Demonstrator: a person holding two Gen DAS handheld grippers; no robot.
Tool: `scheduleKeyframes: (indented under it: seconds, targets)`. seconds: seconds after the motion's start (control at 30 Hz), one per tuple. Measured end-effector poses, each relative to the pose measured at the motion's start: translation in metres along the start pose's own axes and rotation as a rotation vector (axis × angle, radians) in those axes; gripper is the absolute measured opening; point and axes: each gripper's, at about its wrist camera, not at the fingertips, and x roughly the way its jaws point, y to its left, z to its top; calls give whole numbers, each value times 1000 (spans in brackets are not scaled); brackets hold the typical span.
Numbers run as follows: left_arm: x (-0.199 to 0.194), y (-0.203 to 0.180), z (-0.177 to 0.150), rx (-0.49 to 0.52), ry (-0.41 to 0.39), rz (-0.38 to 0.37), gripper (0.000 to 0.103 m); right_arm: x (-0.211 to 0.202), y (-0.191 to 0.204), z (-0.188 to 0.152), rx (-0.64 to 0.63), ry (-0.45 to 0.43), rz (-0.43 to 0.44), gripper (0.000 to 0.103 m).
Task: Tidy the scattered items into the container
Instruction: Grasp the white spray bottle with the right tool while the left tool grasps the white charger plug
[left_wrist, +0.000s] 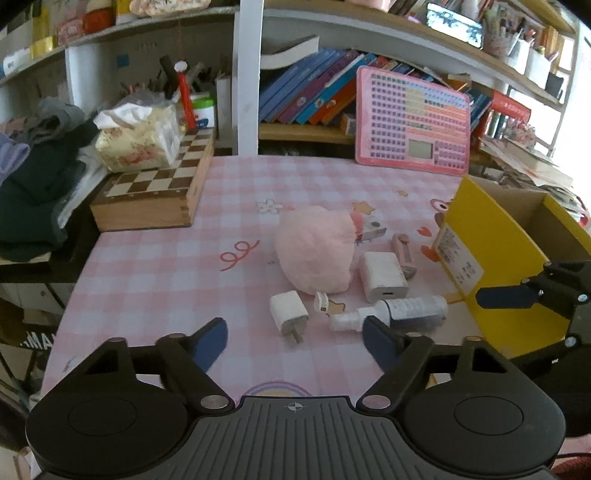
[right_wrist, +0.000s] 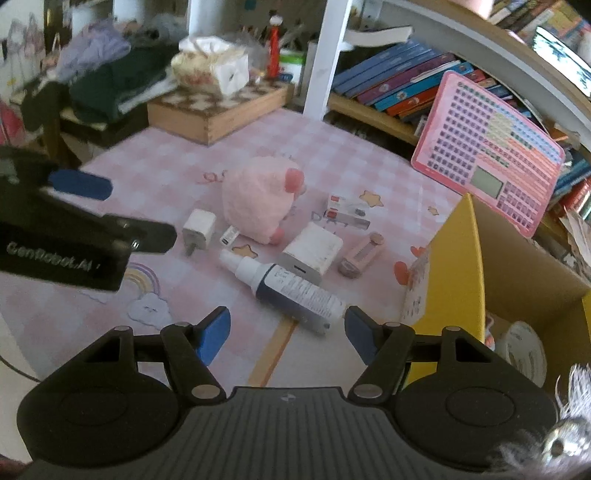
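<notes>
**Observer:** Which step are you on?

**Me:** Approach, I judge. Nothing held. My left gripper (left_wrist: 294, 345) has its blue pads apart at a middling gap, with only pink checked tablecloth (left_wrist: 155, 266) between them. My right gripper (right_wrist: 283, 339) stands the same way, also empty.

**Observer:** Where is the target?

**Me:** Likeliest the white-and-navy plastic spray bottle (right_wrist: 286, 284), lying flat on the cloth. From the right jaws it sits just ahead, its base end close to the right pad. From the left jaws it lies ahead and off to the right, just beyond the right pad.

**Observer:** Its axis?

**Me:** Long axis runs diagonally across the right jaws' line: white nozzle end points away and to the left, base end toward me and right. A crosswise grip needs the wrist rolled so the pads straddle the barrel.

**Observer:** Other scatter?

**Me:** Small white plug adapter (left_wrist: 290, 314) dead ahead of the left jaws, prongs toward me. Beyond it, a pink fluffy plush toy (left_wrist: 314, 249), a larger white square charger block (left_wrist: 382, 276), a pink slim cutter-shaped item (left_wrist: 403, 254).

**Observer:** Container?

**Me:** Yellow open-topped cardboard box (right_wrist: 458, 266), right of both jaws. It already holds something; what, I cannot tell.

**Observer:** Next move?

**Me:** Lower, align, close on the barrel.
</notes>
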Motion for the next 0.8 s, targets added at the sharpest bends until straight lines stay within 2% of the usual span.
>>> scheduleKeyframes:
  seconds: [0.17, 0.23, 0.3, 0.43, 0.6, 0.8]
  targets:
    - [29, 7, 10, -48, 39, 8, 67, 20, 0, 10, -38, 40, 13, 64]
    - [41, 8, 12, -59, 58, 12, 59, 26, 0, 14, -58, 50, 13, 64]
    - [53, 9, 12, -62, 84, 13, 50, 33, 1, 18, -79, 62, 7, 64]
    - [73, 5, 12, -45, 126, 11, 41, 47, 3, 24, -117, 97, 10, 64]
    - [84, 3, 12, -39, 136, 16, 33, 62, 3, 30, -142, 136, 31, 64]
    - [84, 9, 14, -47, 128, 10, 32, 69, 1, 32, -137, 163, 50, 56]
